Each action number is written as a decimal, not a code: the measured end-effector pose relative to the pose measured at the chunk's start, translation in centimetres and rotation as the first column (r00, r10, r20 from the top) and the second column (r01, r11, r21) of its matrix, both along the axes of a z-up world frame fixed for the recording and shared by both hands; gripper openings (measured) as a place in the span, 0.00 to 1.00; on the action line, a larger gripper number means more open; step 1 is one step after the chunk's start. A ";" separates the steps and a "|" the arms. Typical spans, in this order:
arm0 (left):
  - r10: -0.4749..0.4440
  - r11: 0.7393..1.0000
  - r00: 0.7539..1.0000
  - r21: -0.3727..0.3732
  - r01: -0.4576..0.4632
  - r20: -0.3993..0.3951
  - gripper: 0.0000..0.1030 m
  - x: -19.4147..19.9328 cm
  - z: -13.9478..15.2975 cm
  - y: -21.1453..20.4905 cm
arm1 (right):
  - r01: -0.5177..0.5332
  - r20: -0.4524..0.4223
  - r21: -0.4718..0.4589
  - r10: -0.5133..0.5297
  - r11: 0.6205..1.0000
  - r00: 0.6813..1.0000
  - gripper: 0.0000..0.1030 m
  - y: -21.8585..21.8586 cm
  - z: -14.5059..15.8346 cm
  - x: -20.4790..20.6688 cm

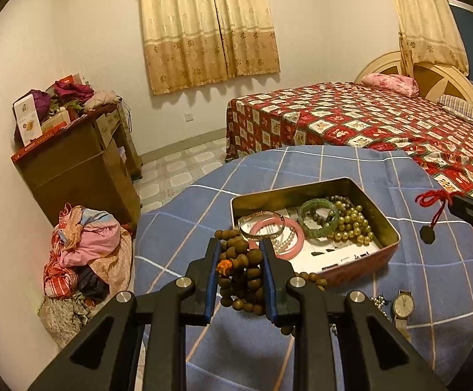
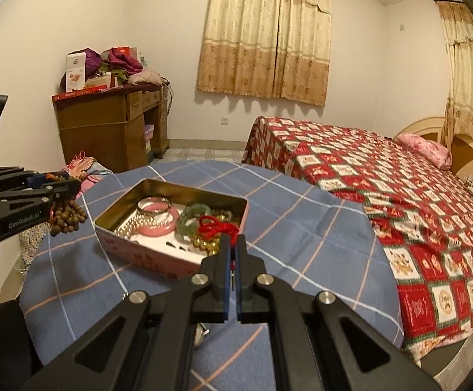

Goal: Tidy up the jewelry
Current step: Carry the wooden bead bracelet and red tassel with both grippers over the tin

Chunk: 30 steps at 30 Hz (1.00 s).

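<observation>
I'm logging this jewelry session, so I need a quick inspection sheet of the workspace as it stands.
Surface: blue checked tablecloth.
Job's things: open tin holding pink bangle, green bangle, gold bead strand; wristwatch on the cloth.
Clutter: clothes pile on the floor.
Grippers: left gripper shut on brown bead strand; right gripper shut on red cord.
Cables: nothing seen.
Surroundings: bed, curtains, wooden desk.
</observation>
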<state>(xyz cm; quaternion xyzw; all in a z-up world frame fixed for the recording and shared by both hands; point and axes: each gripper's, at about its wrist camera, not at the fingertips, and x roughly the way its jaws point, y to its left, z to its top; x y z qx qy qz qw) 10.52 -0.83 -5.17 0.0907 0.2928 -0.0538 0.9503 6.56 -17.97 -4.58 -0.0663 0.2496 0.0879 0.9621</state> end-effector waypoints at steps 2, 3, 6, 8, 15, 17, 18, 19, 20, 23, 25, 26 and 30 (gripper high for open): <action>-0.001 1.000 1.000 0.006 0.001 0.004 0.24 0.4 0.1 -0.1 | -0.004 0.007 -0.007 0.004 1.000 1.000 0.03 0.3 0.3 0.3; -0.002 1.000 1.000 0.007 0.002 0.004 0.23 0.6 0.2 -0.1 | -0.005 0.011 -0.010 0.005 1.000 1.000 0.03 0.4 0.4 0.5; -0.005 1.000 1.000 0.010 0.005 0.006 0.24 1.1 0.4 -0.2 | -0.010 0.019 -0.017 0.011 1.000 1.000 0.03 0.6 0.9 1.1; -0.008 1.000 1.000 0.016 0.007 0.010 0.24 1.3 0.5 -0.4 | -0.014 0.024 -0.022 0.015 1.000 1.000 0.03 0.8 1.1 1.4; -0.007 0.999 1.000 0.035 0.007 0.019 0.24 2.4 1.0 -0.9 | -0.019 0.036 -0.036 0.020 0.999 0.999 0.03 1.4 1.6 2.4; -0.010 0.999 1.000 0.040 0.009 0.020 0.24 2.7 1.0 -1.1 | -0.021 0.036 -0.036 0.022 0.999 0.999 0.03 1.6 1.6 2.6; -0.012 0.999 1.000 0.042 0.011 0.020 0.24 2.8 1.1 -1.2 | -0.022 0.035 -0.035 0.023 0.999 0.999 0.03 1.6 1.7 2.8; -0.013 0.999 1.000 0.043 0.012 0.021 0.24 3.0 1.1 -1.3 | -0.022 0.035 -0.034 0.023 0.999 0.999 0.03 1.7 1.7 2.9; -0.014 0.999 1.000 0.044 0.014 0.021 0.24 3.2 1.2 -1.4 | -0.023 0.034 -0.033 0.024 0.999 0.999 0.03 1.8 1.7 3.1; -0.017 0.999 1.000 0.047 0.016 0.020 0.24 3.7 1.3 -1.6 | -0.025 0.035 -0.036 0.026 0.999 0.999 0.03 2.1 1.8 3.7; -0.016 0.999 1.000 0.052 0.015 0.019 0.24 4.1 1.4 -1.8 | -0.026 0.032 -0.038 0.027 0.999 0.999 0.03 2.2 1.8 4.1; -0.015 0.998 1.000 0.057 0.014 0.018 0.24 4.4 1.4 -1.9 | -0.025 0.030 -0.041 0.027 0.999 0.999 0.03 2.3 1.8 4.3; -0.009 0.998 1.000 0.065 0.008 0.009 0.24 5.4 1.0 -2.2 | -0.023 0.019 -0.044 0.024 0.999 1.000 0.03 2.4 1.6 5.5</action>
